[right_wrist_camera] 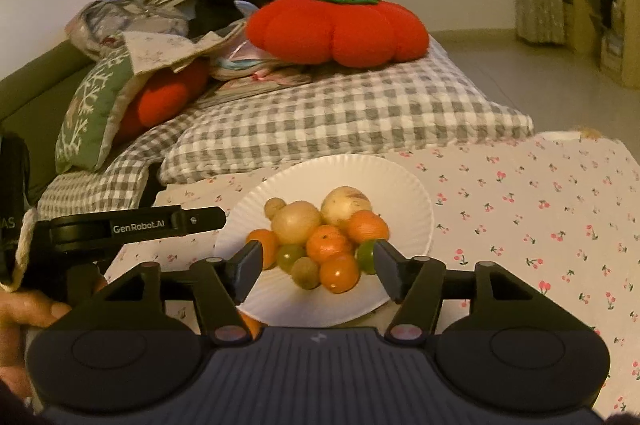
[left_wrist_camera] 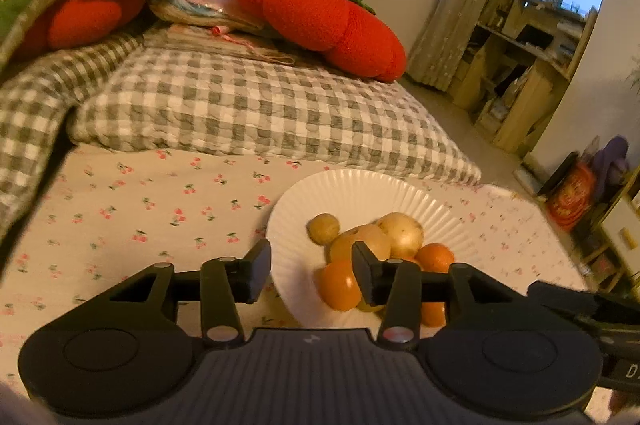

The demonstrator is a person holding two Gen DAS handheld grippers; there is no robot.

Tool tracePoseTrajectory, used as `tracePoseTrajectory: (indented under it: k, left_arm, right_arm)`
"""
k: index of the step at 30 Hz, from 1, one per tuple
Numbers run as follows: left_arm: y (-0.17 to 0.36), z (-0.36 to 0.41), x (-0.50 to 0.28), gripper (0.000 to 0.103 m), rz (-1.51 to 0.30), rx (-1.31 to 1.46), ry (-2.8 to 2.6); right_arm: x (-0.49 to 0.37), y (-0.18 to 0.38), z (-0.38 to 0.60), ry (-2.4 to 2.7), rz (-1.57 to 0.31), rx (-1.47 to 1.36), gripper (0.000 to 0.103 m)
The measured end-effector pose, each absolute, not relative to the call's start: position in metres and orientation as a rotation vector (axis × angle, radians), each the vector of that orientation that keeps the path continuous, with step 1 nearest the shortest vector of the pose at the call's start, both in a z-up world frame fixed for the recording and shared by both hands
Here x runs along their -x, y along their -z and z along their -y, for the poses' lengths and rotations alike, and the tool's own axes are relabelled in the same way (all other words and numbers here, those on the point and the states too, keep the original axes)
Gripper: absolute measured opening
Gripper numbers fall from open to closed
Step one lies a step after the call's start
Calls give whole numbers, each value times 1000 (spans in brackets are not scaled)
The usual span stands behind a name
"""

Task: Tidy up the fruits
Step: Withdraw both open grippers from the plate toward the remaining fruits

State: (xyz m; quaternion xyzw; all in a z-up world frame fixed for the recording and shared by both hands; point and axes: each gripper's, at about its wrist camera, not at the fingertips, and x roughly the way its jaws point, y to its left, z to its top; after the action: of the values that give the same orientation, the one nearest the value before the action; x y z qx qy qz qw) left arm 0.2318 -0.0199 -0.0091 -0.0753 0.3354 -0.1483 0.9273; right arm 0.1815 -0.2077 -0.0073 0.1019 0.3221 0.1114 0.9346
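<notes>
The left gripper point(left_wrist_camera: 312, 275) and right gripper point(right_wrist_camera: 316, 269) are both being held partly spread, with nothing pinched between the pads. The fruits point(right_wrist_camera: 320, 241) are being kept piled on the white paper plate point(right_wrist_camera: 400, 185), which is lying on the cherry-print sheet point(right_wrist_camera: 520, 217).

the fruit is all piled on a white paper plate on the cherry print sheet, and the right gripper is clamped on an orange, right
Not quite: the right gripper is open, holding nothing, as the right wrist view shows. Its fingers stand apart in front of the pile. The fruit is indeed piled on the white paper plate on the cherry print sheet.
</notes>
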Motion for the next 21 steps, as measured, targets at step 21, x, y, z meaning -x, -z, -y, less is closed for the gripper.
tracePoseTrajectory:
  k: [21]
  left_arm:
    - [-19,-15,-179,60,-699,18,85]
  right_arm:
    - [-158,-4,172,-296,-669,-83,67]
